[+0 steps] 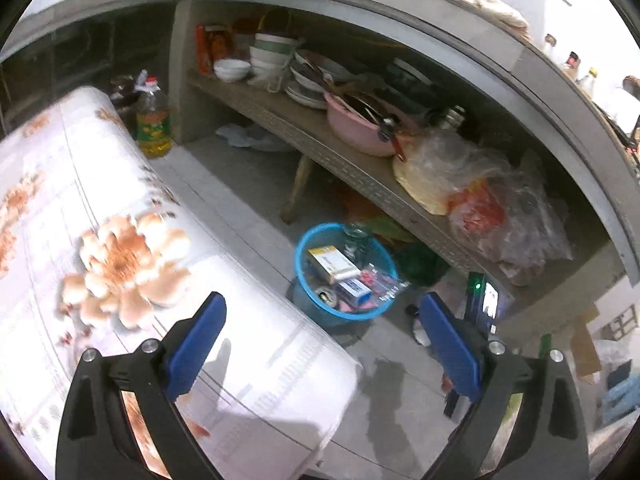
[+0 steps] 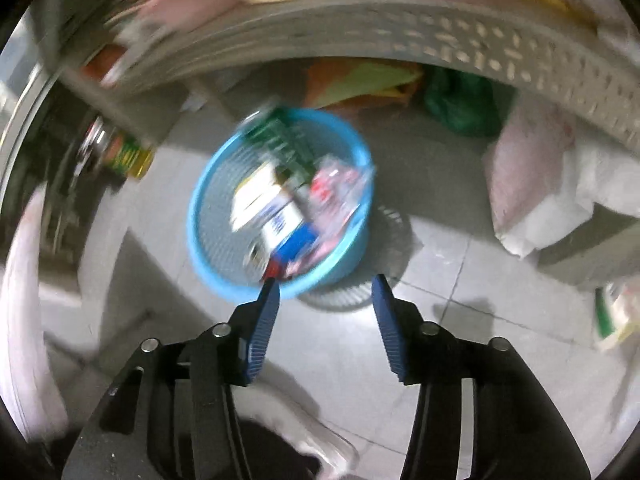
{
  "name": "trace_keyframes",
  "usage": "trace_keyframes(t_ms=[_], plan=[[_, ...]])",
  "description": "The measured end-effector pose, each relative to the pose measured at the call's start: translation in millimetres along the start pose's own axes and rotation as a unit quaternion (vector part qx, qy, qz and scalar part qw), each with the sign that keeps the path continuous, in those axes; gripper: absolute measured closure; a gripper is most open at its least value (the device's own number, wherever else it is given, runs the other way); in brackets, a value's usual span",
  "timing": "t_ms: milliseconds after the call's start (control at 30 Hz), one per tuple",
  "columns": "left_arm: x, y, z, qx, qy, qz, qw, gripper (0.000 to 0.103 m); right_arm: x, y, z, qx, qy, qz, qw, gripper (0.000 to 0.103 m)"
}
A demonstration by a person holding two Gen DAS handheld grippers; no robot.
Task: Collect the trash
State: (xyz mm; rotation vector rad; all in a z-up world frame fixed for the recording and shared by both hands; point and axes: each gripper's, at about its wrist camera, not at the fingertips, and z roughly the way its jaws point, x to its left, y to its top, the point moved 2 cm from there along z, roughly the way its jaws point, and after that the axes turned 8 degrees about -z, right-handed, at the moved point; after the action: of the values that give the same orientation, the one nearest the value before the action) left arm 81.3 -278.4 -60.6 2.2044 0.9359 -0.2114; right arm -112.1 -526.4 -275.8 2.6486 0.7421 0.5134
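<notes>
A blue mesh basket stands on the tiled floor below a shelf and holds boxes, a can, wrappers and a green bottle. It also shows in the right wrist view, blurred, with a green item at its far rim. My left gripper is open and empty, over the edge of a table with a flowered cloth. My right gripper is open and empty, just above the basket's near rim.
A woven shelf carries bowls, a pink basin and plastic bags. An oil bottle stands on the floor at left. Bags lie on the floor at right of the basket.
</notes>
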Motion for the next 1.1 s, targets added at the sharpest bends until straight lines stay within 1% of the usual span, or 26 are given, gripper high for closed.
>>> trace_keyframes(t_ms=[67, 100, 167, 200, 267, 333, 367, 467, 567, 667, 800, 867, 967, 1100], plan=[[-0.3, -4.3, -3.3, 0.002, -0.009, -0.004, 1.0, 0.008, 21.4, -14.9, -17.3, -0.006, -0.003, -0.048, 0.999, 0.048], [-0.3, -6.7, -8.1, -0.002, -0.013, -0.004, 0.9999, 0.008, 29.4, -20.7, -24.2, -0.008, -0.001, -0.067, 0.998, 0.046], [0.8, -10.7, -18.7, -0.015, -0.013, -0.002, 0.9998, 0.008, 48.5, -31.9, -43.9, -0.018, 0.003, -0.106, 0.994, 0.038], [1.4, -13.5, -24.8, -0.021, -0.015, -0.002, 0.9997, 0.008, 55.5, -33.9, -51.0, -0.022, 0.005, -0.119, 0.993, 0.036], [3.5, -17.8, -34.8, -0.029, -0.02, -0.005, 0.9994, 0.007, 68.9, -38.5, -68.8, -0.033, 0.006, -0.141, 0.989, 0.03], [8.1, -22.6, -48.3, -0.039, -0.02, -0.012, 0.999, 0.006, 86.3, -43.3, -94.1, -0.057, 0.004, -0.163, 0.985, 0.023], [11.3, -25.6, -56.1, -0.046, -0.016, -0.016, 0.9987, 0.006, 96.8, -45.3, -110.5, -0.076, 0.003, -0.175, 0.982, 0.02], [20.7, -33.1, -74.2, -0.063, 0.001, -0.032, 0.9975, 0.006, 123.0, -50.5, -146.4, -0.117, -0.001, -0.214, 0.97, 0.014], [30.3, -39.0, -93.0, -0.082, 0.019, -0.055, 0.9949, 0.006, 145.0, -55.4, -176.8, -0.147, -0.005, -0.246, 0.958, 0.008], [35.5, -44.3, -106.9, -0.097, 0.035, -0.078, 0.9917, 0.006, 161.6, -63.9, -194.1, -0.158, -0.021, -0.267, 0.95, 0.008], [38.5, -54.2, -119.4, -0.1, 0.062, -0.092, 0.9887, 0.006, 172.1, -79.4, -206.0, -0.153, -0.023, -0.275, 0.949, 0.008], [40.6, -59.7, -125.3, -0.103, 0.081, -0.098, 0.9865, 0.006, 175.6, -83.8, -210.4, -0.154, -0.017, -0.278, 0.948, 0.008], [41.6, -69.8, -132.0, -0.109, 0.113, -0.103, 0.9822, 0.006, 186.9, -93.0, -226.8, -0.184, -0.024, -0.292, 0.938, 0.008], [41.7, -80.8, -138.5, -0.109, 0.171, -0.093, 0.9747, 0.006, 195.5, -94.2, -241.1, -0.206, -0.033, -0.299, 0.931, 0.008]])
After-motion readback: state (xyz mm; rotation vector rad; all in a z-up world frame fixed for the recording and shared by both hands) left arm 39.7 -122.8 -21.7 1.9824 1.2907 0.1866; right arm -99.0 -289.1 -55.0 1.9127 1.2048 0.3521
